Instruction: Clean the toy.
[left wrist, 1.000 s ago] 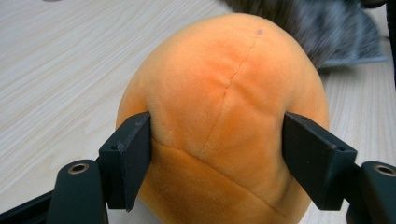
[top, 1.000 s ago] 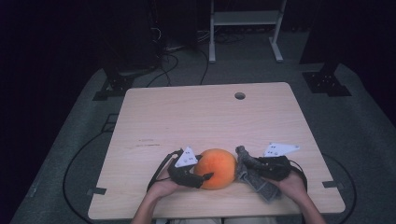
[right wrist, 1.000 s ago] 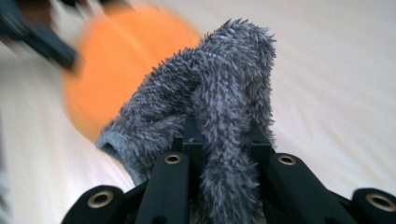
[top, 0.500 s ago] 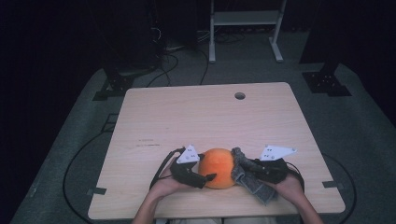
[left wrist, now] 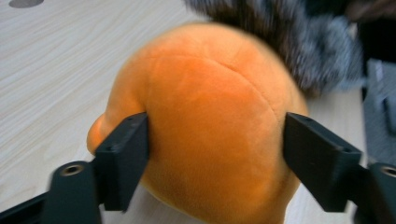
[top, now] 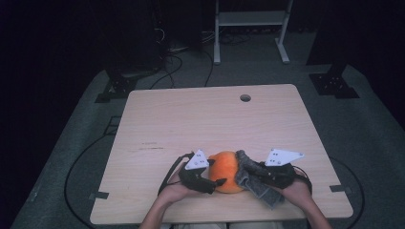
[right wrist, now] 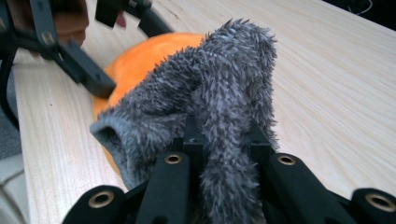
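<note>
A round orange plush sits on the wooden table near its front edge. My left gripper comes at it from the left. In the left gripper view the plush bulges between both pads, which press into its sides. These jaws have just been closing on it. My right gripper is shut on a grey fuzzy cloth. In the right gripper view the cloth rises from my right gripper and lies against the right side of the plush.
A small round hole is in the table's far side. Black cables trail off the front edge by both hands. A white metal stand and dark equipment stand on the floor behind the table.
The grey cloth in the right gripper has slid a little leftward and farther up the plush's right side. The plush and the left gripper have stayed in place.
</note>
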`<state>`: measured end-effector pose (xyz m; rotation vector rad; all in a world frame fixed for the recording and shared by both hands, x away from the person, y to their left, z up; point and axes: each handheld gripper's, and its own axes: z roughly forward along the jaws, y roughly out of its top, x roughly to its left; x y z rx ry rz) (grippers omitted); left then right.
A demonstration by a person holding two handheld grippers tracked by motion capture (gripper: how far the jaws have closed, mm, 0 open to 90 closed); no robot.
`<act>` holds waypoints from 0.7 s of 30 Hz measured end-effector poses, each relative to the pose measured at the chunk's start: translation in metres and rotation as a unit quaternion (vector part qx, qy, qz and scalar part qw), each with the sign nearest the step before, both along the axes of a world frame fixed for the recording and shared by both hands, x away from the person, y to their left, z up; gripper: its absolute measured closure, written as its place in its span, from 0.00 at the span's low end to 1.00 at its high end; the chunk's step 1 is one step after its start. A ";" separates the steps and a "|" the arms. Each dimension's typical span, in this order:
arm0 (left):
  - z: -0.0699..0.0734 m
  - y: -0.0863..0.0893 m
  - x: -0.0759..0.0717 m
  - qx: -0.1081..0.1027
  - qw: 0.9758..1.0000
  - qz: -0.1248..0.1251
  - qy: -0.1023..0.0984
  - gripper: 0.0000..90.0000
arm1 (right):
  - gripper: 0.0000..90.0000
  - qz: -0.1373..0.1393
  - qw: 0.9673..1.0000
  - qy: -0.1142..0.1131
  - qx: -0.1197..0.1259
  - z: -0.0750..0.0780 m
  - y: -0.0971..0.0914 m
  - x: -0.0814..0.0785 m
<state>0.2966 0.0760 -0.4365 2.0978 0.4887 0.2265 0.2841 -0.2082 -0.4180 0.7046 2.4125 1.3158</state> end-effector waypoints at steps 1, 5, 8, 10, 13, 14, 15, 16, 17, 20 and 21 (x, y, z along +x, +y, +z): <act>0.000 0.000 0.000 0.012 1.000 -0.006 -0.002 0.30 | 0.84 -0.001 1.000 -0.001 0.003 0.003 0.000 -0.001; 0.003 0.007 0.002 0.006 1.000 -0.018 0.009 0.27 | 0.84 0.015 1.000 -0.003 0.012 0.006 0.008 -0.003; 0.009 0.009 0.004 -0.046 0.999 0.007 0.004 0.17 | 0.84 0.036 0.999 -0.001 0.011 -0.001 0.019 -0.007; 0.008 0.005 0.003 -0.024 1.000 0.009 -0.012 0.24 | 0.84 0.051 0.999 -0.009 0.013 0.000 0.024 -0.010; 0.001 0.007 0.003 -0.003 1.000 0.017 -0.017 0.33 | 0.84 0.032 0.999 -0.002 0.015 -0.005 0.016 -0.005; 0.000 0.009 0.004 -0.002 1.000 0.020 -0.013 0.34 | 0.84 0.024 1.000 0.001 0.013 -0.007 0.012 -0.003; -0.001 0.011 0.005 0.001 1.000 0.022 -0.008 0.34 | 0.84 0.012 1.000 0.010 0.012 -0.012 0.006 0.001; -0.002 0.014 0.005 0.005 1.000 0.021 -0.004 0.35 | 0.84 -0.005 1.000 0.025 0.009 -0.016 0.000 0.004; -0.003 0.015 0.005 0.009 1.000 0.021 -0.001 0.35 | 0.85 -0.015 0.999 0.038 0.004 -0.018 -0.005 0.007; -0.004 0.019 0.006 0.012 1.000 0.020 0.001 0.36 | 0.85 -0.005 0.999 0.039 0.030 -0.011 -0.008 0.004; -0.004 0.020 0.006 0.012 1.000 0.018 -0.001 0.36 | 0.84 0.009 0.999 0.033 0.042 -0.006 -0.004 0.001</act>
